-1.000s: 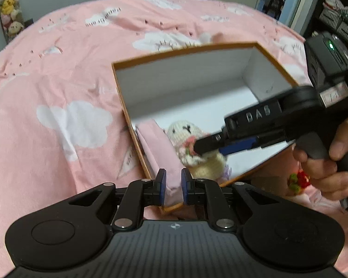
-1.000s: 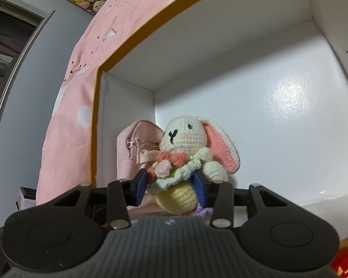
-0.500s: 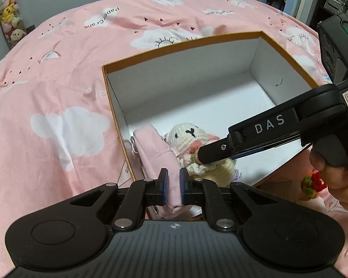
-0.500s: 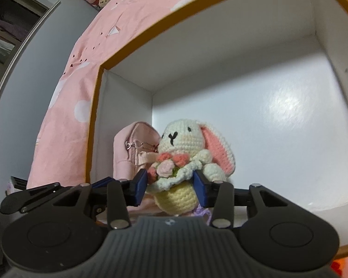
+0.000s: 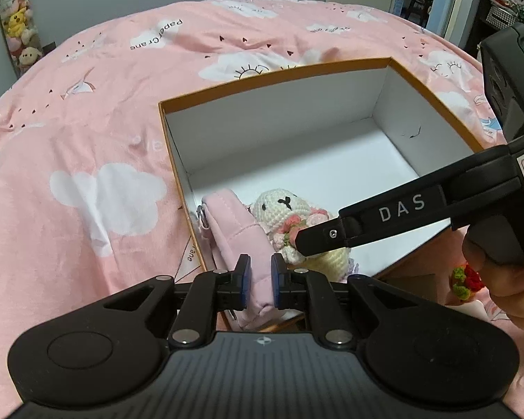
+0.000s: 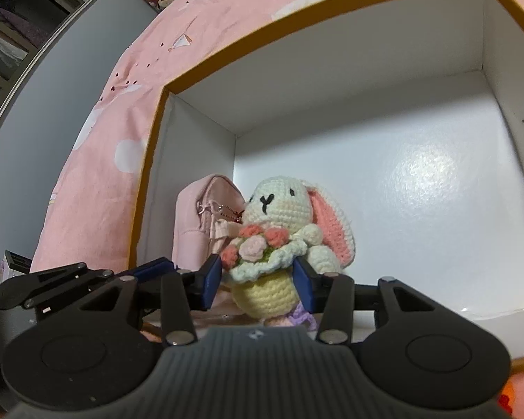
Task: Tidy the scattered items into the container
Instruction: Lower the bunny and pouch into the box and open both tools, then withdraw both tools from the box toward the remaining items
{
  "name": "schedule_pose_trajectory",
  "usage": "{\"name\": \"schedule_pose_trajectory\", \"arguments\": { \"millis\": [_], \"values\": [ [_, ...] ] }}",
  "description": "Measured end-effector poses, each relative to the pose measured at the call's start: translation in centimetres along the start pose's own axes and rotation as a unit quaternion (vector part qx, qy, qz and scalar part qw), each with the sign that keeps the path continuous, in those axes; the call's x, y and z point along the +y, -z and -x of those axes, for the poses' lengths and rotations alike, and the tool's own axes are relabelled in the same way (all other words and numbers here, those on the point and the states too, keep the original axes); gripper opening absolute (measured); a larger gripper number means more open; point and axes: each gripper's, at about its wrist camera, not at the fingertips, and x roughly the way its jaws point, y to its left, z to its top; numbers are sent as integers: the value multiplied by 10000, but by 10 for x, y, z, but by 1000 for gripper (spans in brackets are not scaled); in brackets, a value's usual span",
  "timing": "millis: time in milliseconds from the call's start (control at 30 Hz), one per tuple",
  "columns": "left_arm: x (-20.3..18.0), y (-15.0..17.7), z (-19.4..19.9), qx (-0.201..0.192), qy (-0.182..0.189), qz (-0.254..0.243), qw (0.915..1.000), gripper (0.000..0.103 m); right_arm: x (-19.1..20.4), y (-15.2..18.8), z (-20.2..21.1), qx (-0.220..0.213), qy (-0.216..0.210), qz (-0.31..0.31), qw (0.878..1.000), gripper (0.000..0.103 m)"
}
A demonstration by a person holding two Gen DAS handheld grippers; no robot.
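A white box with an orange rim lies open on the bed. In its near left corner stands a pink pouch, and my left gripper is shut on the pouch's near end. Right beside it a crocheted cream bunny with a bouquet stands upright on the box floor. My right gripper straddles the bunny's yellow belly. Its jaws are opening, and the blue pads stand just off the yarn on both sides.
The pink cloud-print bedspread surrounds the box. A small red and green crocheted piece lies on the bed right of the box, beside the hand on the right gripper's handle. The rest of the box floor is bare.
The right gripper's jaws have spread apart and come off the bunny, which stays upright. The left gripper keeps its hold on the pouch, which now stands deeper in the box corner.
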Motion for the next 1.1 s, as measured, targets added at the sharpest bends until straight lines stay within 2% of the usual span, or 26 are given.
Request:
{"name": "schedule_pose_trajectory", "arguments": {
  "millis": [233, 433, 533, 700, 767, 867, 933, 1033, 1100],
  "values": [
    [-5, 8, 33, -273, 10, -62, 9996, 20, 9, 11, 37, -461, 22, 587, 9972, 49],
    [-16, 25, 71, -639, 131, -138, 9978, 24, 12, 41, 90, -1168, -130, 1309, 9844, 51],
    [-19, 37, 84, -739, 162, -77, 9971, 25, 11, 61, 112, -1526, 63, 1612, 9750, 54],
    [-27, 62, 97, -813, 324, -178, 9960, 25, -2, 98, 134, -1884, 514, 1948, 9612, 55],
    [-34, 72, 99, -742, 468, -292, 9957, 25, -9, 111, 136, -1903, 743, 1977, 9587, 55],
    [-46, 81, 97, -541, 838, -389, 9943, 28, -28, 130, 139, -1777, 885, 1779, 9638, 55],
    [-53, 83, 92, -404, 1083, -314, 9928, 39, -40, 142, 141, -1641, 978, 1627, 9680, 54],
    [-62, 85, 81, -106, 1487, -28, 9888, 50, -51, 159, 142, -1517, 1172, 1576, 9687, 54],
    [-66, 87, 73, 106, 1670, 201, 9857, 53, -54, 167, 143, -1473, 1245, 1552, 9689, 54]
  ]
}}
